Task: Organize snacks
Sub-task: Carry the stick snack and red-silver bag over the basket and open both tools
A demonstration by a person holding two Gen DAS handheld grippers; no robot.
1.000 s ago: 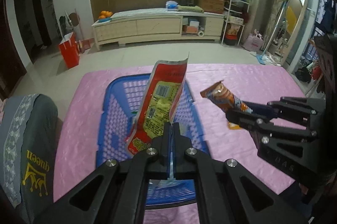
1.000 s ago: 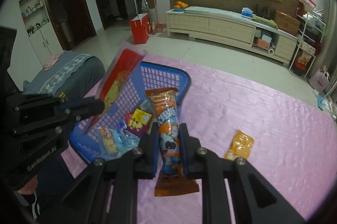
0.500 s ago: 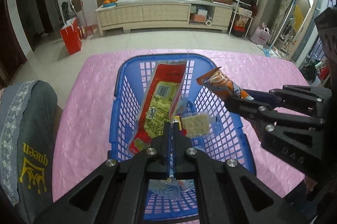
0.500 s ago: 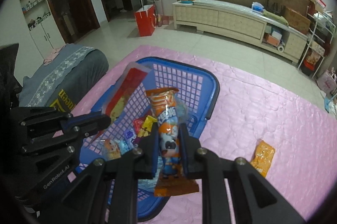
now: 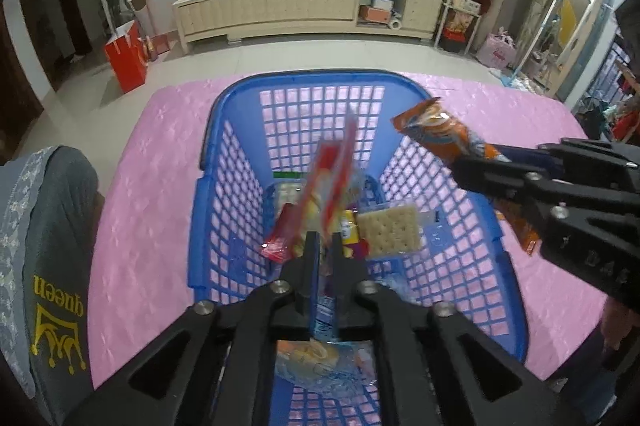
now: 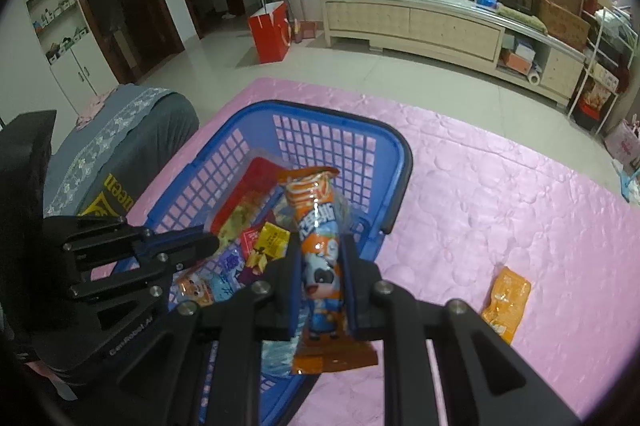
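While my left claw (image 5: 324, 246) is opening over the blue basket (image 5: 208, 161) with the red pouch (image 5: 332, 169) slipping out, my right claw (image 6: 320, 266) stays clamped mid-body on the light, crinkly orange pack (image 6: 318, 226).

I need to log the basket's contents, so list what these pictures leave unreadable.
- Red packet, left wrist view: smeared by motion, print unreadable; left gripper is opening, and whether its fingers touch the packet cannot be told.
- Blue wrapper, same view: mostly behind the gripper frame.
- Snacks on the blue basket floor, right wrist view: partly covered by the orange tube snack in the right gripper.
- Orange sachet: print too small.
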